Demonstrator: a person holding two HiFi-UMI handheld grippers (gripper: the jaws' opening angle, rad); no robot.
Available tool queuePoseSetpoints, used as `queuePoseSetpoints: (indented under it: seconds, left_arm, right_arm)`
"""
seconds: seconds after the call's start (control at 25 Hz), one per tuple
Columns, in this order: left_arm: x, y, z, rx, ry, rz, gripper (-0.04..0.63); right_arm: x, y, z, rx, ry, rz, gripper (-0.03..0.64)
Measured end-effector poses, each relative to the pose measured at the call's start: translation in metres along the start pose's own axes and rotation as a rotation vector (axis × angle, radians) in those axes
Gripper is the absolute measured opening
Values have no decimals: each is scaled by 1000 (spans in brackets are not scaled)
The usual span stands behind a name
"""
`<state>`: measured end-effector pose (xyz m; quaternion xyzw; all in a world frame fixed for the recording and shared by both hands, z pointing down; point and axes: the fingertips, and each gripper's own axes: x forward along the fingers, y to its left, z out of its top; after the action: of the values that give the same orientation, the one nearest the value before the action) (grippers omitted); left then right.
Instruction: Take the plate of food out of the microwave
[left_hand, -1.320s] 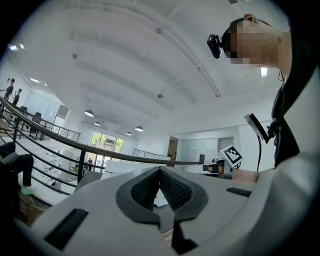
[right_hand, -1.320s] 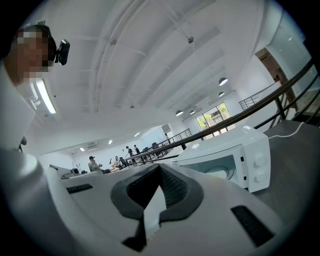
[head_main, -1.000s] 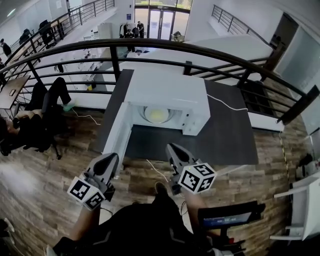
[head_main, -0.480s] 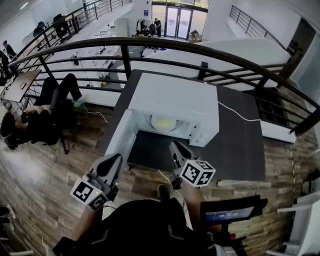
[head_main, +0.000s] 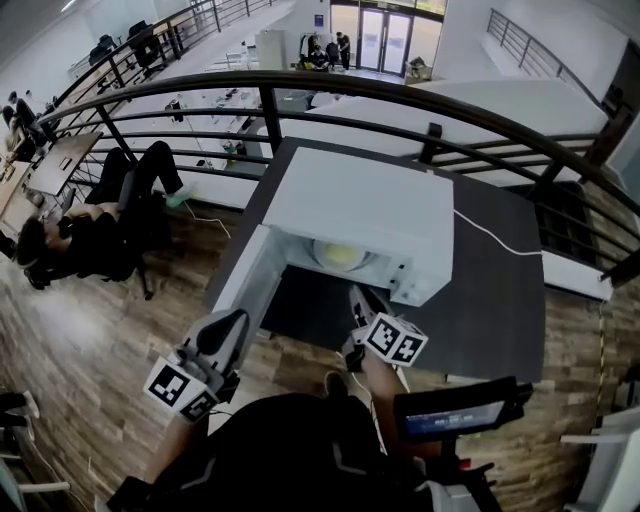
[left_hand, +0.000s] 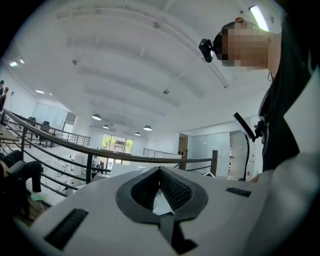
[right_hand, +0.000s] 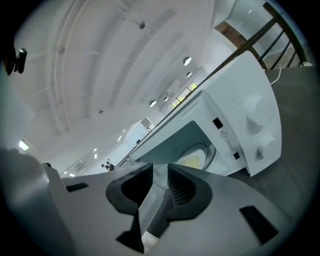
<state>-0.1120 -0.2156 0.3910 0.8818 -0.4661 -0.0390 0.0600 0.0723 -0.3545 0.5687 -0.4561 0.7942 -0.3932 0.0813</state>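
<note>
A white box-shaped microwave (head_main: 360, 205) (right_hand: 240, 125) is seen from above on a dark grey tabletop (head_main: 490, 290) (right_hand: 300, 100), set toward the tabletop's left edge. Its open front is turned to the near edge. The white microwave door (head_main: 250, 285) is swung wide open, reaching out toward the near-left corner.

A round white plate of yellow food (head_main: 340, 255) (right_hand: 195, 156) is seen inside the cavity, lying flat on its floor. Being round, it shows no long axis; its face is turned upward.

The right tongs (head_main: 358, 296) (right_hand: 159, 172) are held level before the open cavity, tips aimed inward. The plate lies just beyond those tips, ahead and slightly to the left, not touched. Their jaws have just been opening and stand slightly spread, with nothing gripped between them.

The left tongs (head_main: 232, 322) (left_hand: 160, 172) are held beyond the near edge, beside the outer end of the door, well apart from the plate. Their jaws are pressed together at the tips, with nothing between them.

A dark metal railing (head_main: 420, 100) curves behind the tabletop's far edge.
</note>
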Motion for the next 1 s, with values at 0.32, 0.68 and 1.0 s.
queuePoseSetpoints:
  seconds: [0.32, 0.68, 1.0]
  left_arm:
    - [1, 1, -3, -23, 5, 40, 5]
    - [-7, 4, 0, 2, 27, 118, 5]
    - [-2, 2, 11, 10, 30, 198, 5]
  right_arm:
    - [15, -27, -30, 143, 71, 6, 138]
    - [43, -57, -57, 275, 121, -28, 233]
    - [69, -89, -59, 498, 123, -49, 256]
